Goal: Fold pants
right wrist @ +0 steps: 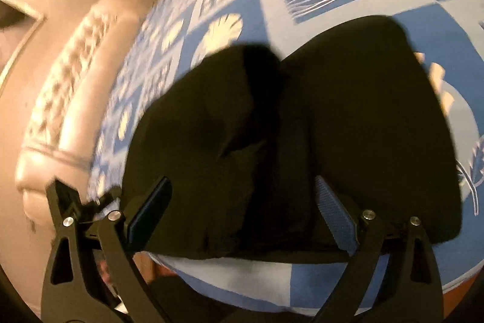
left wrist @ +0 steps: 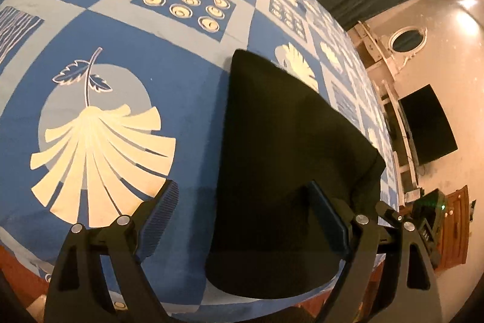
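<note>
Seen from the left gripper [left wrist: 242,211], its two black fingers [left wrist: 160,211] stand wide apart with nothing clamped between them, above the near edge of a bed. Black pants [left wrist: 287,147], folded into a flat dark slab, lie on a blue bedsheet [left wrist: 187,80] printed with cream leaves and shells; the right finger sits over the dark cloth, the left over bare sheet. At far right, beyond the bed, a dark screen [left wrist: 429,123] hangs on a pale wall.
</note>
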The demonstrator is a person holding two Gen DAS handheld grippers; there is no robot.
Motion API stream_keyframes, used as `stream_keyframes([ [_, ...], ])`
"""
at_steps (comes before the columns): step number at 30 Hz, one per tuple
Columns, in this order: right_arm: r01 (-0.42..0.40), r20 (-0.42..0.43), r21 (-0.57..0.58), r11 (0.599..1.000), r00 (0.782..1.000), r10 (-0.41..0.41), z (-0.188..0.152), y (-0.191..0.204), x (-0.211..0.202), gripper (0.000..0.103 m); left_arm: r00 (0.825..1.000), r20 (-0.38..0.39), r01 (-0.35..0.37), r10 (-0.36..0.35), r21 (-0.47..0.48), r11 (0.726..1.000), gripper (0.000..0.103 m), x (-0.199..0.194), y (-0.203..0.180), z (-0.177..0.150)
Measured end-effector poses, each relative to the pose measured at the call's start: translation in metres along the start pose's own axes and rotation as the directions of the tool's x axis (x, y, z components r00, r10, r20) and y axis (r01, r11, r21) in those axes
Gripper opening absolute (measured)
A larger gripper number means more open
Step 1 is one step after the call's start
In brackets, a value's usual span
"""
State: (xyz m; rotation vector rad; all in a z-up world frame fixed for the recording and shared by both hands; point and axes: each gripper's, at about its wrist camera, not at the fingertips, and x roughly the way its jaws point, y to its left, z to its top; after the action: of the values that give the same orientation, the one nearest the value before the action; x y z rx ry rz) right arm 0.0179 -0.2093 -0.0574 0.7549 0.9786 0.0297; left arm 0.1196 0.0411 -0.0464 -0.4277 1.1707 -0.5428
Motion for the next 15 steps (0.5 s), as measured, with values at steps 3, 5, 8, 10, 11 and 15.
stream_keyframes([
  [3, 0.03, -0.031, -0.017, 0.999, 0.999, -0.031, 0.0, 0.003, 0.008, 0.041, 1.0, -0.009, 0.01, -0.01, -0.018, 1.0, 0.085, 0.0, 0.003, -0.004],
  [5, 0.039, -0.036, -0.016, 0.999, 0.999, -0.039, 0.002, -0.001, 0.01, 0.025, 1.0, -0.015, 0.008, -0.008, -0.025, 1.0, 0.085, 0.0, 0.005, -0.004],
  [8, -0.016, -0.027, 0.008, 1.0, 1.0, 0.016, 0.004, -0.004, 0.002, 0.017, 1.0, -0.025, 0.015, -0.016, -0.032, 0.999, 0.085, 0.0, 0.007, -0.004],
  [10, -0.05, -0.008, 0.003, 0.999, 0.999, 0.05, 0.008, -0.002, -0.009, 0.015, 1.0, -0.025, 0.017, -0.017, -0.029, 0.999, 0.085, 0.0, 0.007, -0.003],
  [11, -0.063, 0.011, -0.013, 0.998, 0.998, 0.063, 0.009, 0.0, -0.019, 0.014, 1.0, -0.023, 0.017, -0.018, -0.024, 1.0, 0.085, 0.0, 0.006, -0.003],
  [15, -0.064, 0.066, -0.054, 0.996, 0.995, 0.068, 0.015, 0.001, -0.049, 0.008, 0.999, -0.029, 0.026, -0.026, -0.014, 1.0, 0.085, 0.002, 0.003, -0.003],
])
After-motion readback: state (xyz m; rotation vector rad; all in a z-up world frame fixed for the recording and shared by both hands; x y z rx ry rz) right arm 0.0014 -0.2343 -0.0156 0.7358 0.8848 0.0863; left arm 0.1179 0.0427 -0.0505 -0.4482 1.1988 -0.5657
